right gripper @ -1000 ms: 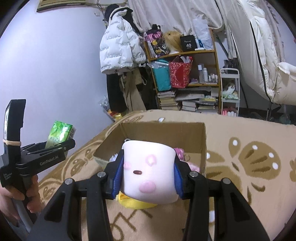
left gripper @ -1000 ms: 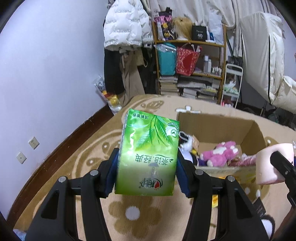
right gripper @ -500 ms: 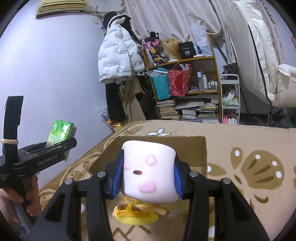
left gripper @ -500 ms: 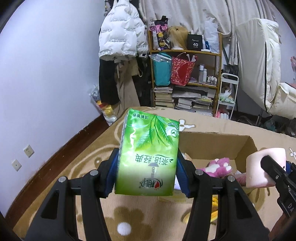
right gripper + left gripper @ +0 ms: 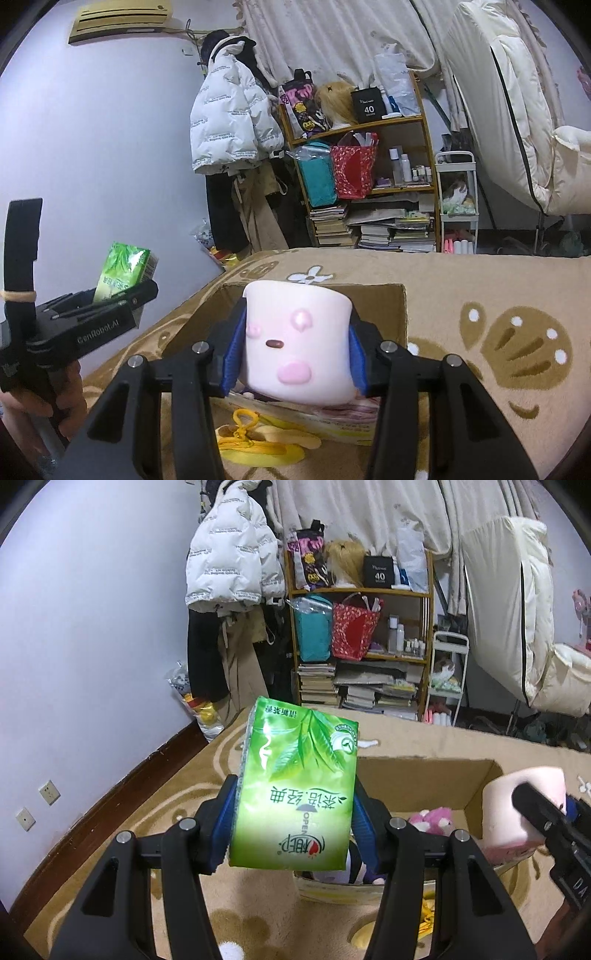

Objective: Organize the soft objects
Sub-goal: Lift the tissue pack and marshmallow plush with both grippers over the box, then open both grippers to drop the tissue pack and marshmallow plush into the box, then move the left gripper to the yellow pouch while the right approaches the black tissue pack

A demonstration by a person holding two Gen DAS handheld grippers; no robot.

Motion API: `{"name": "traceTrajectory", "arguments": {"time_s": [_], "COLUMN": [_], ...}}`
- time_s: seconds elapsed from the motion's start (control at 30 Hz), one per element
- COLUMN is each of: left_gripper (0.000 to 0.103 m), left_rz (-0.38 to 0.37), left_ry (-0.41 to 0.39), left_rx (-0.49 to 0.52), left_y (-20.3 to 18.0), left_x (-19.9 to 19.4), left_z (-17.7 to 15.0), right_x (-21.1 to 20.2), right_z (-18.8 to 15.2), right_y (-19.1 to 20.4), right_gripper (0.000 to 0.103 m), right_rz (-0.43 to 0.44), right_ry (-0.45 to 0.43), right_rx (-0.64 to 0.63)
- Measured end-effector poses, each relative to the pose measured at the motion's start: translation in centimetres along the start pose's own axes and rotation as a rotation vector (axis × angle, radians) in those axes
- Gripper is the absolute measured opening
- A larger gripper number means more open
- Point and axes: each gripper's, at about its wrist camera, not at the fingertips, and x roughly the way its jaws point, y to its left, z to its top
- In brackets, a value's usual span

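We hold two soft things in the air, so the sorting is partway along, as we judge it. Our left tool (image 5: 291, 834) is clamped on the tissue pack (image 5: 295, 794), its blue pads pressing both sides, and the pack hangs above the rug (image 5: 177, 794), just short of the near left corner of the box (image 5: 424, 779). Our right tool (image 5: 295, 350) grips the marshmallow toy (image 5: 297, 339) the same way, above the near wall of the box.

Inside the box a pink plush (image 5: 432, 818) already lies, with other soft things beside it that we cannot make out. So some pieces seem stowed, the two we carry are not yet in, and a yellow toy (image 5: 258, 441) lies on the rug against the outside of the near wall, probably left to gather.

For room: the box is open at the top, its far wall upright, and its middle looks free enough for both loads. The two tools sit near each other over the near wall, so we should lower one at a time. The left tool must first clear the near left corner of the box. Beyond the rug's left edge runs the wall skirting, well apart from us
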Motion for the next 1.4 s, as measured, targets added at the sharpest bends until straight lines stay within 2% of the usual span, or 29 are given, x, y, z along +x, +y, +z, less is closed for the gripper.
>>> {"name": "traceTrajectory", "arguments": {"time_s": [0.43, 0.53, 0.63, 0.67, 0.73, 0.77, 1.0, 1.13, 1.4], "left_gripper": [0.055, 0.055, 0.056, 0.057, 0.072, 0.076, 0.096, 0.1, 0.102], "left_rz": [-0.053, -0.091, -0.105, -0.109, -0.099, -0.088, -0.058, -0.036, -0.009], "left_ry": [0.06, 0.071, 0.068, 0.073, 0.089, 0.092, 0.123, 0.118, 0.104], "left_rx": [0.028, 0.036, 0.046, 0.047, 0.046, 0.043, 0.012, 0.015, 0.023], "left_y": [-1.6, -2.1, -2.6, -2.7, -2.7, -2.6, -1.8, -1.7, -1.2], "left_x": [2.0, 2.1, 2.0, 2.1, 2.4, 2.5, 2.6, 2.1, 0.1], "left_z": [-0.9, -1.2, -1.2, -1.2, -1.4, -1.5, -1.6, -1.6, -1.1], "right_x": [1.4, 1.5, 1.4, 1.3, 1.2, 1.1, 0.8, 0.1, -0.8], "right_z": [-0.6, -0.5, -0.5, -0.5, -0.5, -0.4, -0.2, -0.2, 0.0], "right_y": [-2.2, -2.3, -2.2, -2.2, -2.1, -2.1, -2.9, -3.2, -3.5], "right_gripper": [0.061, 0.063, 0.072, 0.079, 0.084, 0.086, 0.102, 0.103, 0.103], "right_rz": [-0.01, -0.006, -0.001, -0.006, -0.011, -0.013, -0.01, -0.021, -0.052], "right_ry": [0.035, 0.039, 0.03, 0.021, 0.013, 0.011, 0.018, 0.005, 0.019], "right_rx": [0.077, 0.08, 0.081, 0.081, 0.08, 0.08, 0.139, 0.149, 0.149]}}
